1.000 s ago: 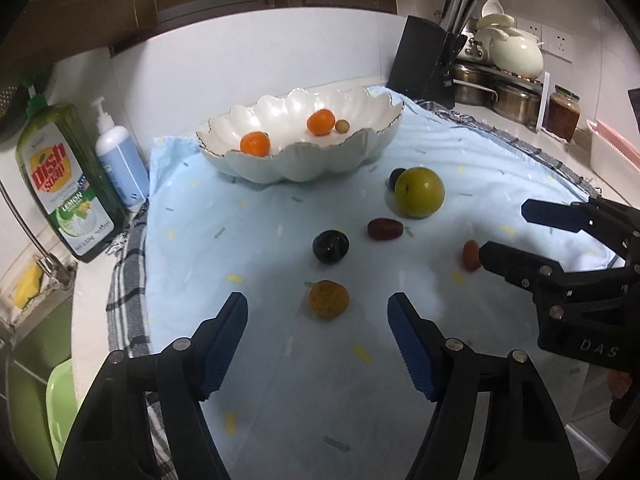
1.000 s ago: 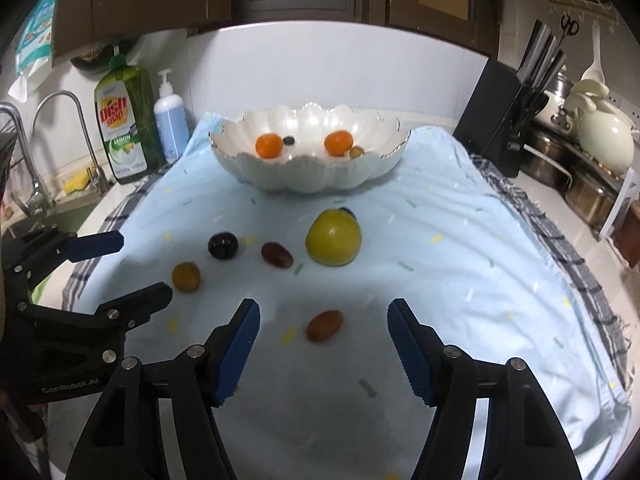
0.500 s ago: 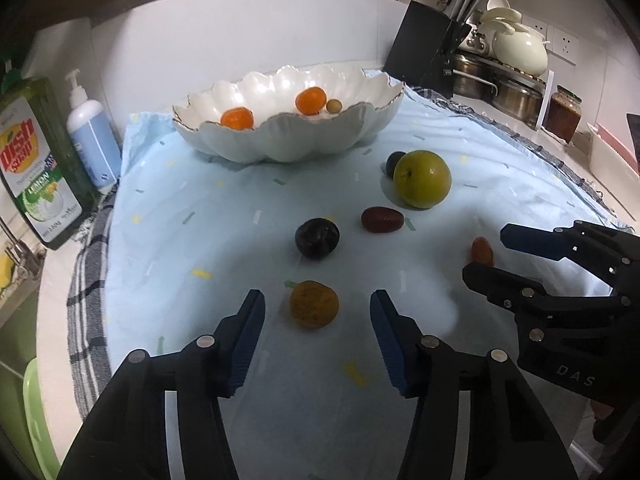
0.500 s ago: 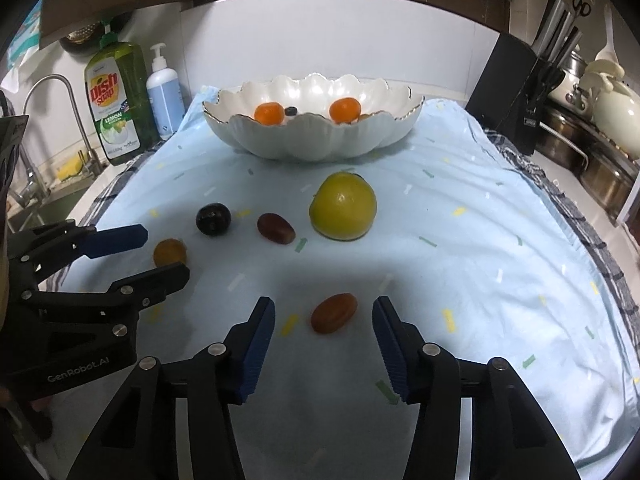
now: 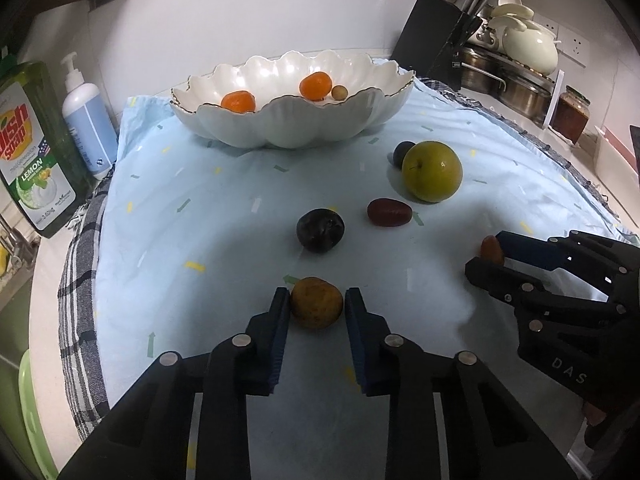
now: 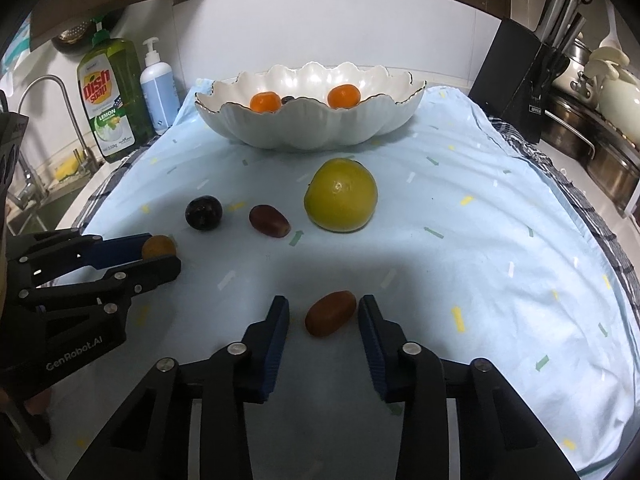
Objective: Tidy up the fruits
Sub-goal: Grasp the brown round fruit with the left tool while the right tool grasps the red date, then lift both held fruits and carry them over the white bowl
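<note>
My left gripper (image 5: 317,300) is shut on a round brownish-orange fruit (image 5: 316,307) that rests on the light blue cloth (image 5: 224,216). My right gripper (image 6: 323,312) is open around an oval reddish-brown fruit (image 6: 330,313) lying on the cloth, with gaps on both sides. Loose on the cloth lie a dark plum (image 5: 320,229), a dark red oval fruit (image 5: 389,212), a large yellow-green apple (image 5: 432,171) and a small dark berry (image 5: 401,153) behind it. A white scalloped bowl (image 5: 296,128) at the back holds two orange fruits (image 5: 238,101) and a small tan one (image 5: 340,92).
A green dish soap bottle (image 5: 30,148) and a white pump bottle (image 5: 86,116) stand at the left by the sink tap (image 6: 52,120). A black knife block (image 5: 440,56), steel pots (image 5: 516,88) and a jar (image 5: 572,118) stand at the back right.
Both grippers moved forward and down to the cloth and narrowed. The left jaws closed onto the brownish-orange fruit; the right jaws came around the reddish-brown one.
</note>
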Demonstrator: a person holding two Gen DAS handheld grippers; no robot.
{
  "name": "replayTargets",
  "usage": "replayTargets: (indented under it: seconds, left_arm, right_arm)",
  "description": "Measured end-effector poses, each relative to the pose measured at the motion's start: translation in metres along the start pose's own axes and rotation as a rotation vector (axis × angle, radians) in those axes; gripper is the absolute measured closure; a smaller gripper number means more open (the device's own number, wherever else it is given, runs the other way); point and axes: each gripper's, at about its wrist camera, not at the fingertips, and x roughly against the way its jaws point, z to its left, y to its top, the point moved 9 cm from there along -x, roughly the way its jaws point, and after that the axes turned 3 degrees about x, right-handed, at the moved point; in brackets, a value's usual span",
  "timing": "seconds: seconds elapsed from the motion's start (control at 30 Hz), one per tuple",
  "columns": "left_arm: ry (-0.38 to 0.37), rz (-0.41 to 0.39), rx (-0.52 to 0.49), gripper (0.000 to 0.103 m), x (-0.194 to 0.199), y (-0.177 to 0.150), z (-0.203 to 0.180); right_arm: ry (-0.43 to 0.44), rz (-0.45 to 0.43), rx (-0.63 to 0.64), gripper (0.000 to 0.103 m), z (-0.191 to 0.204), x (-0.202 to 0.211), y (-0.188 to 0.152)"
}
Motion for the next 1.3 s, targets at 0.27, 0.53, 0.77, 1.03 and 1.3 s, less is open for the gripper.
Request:
replayTargets:
  seconds: [0.27,0.53,0.77,1.03,1.3]
  left_arm:
    - [0.006,-0.007,0.007,0.076,0.003,0.000,0.000]
    - [0.015,-0.022,0.014,0.076,0.013,0.002,-0.001]
    - [0.027,-0.058,0.028,0.076,0.029,0.012,0.000]
    - [0.046,-0.115,0.049,0.076,0.053,0.028,0.000]
    - [0.060,-0.176,0.055,0.076,0.074,0.048,-0.007]
  right_arm:
    - [0.000,-0.008,0.003,0.079,-0.001,0.000,0.001]
    - [0.008,-0.033,0.028,0.079,0.003,0.010,0.005]
    - [0.027,-0.069,0.040,0.079,0.005,0.026,0.017]
    - [0.042,-0.127,0.065,0.079,0.006,0.047,0.038]
    - [0.044,-0.196,0.086,0.079,0.002,0.073,0.061]
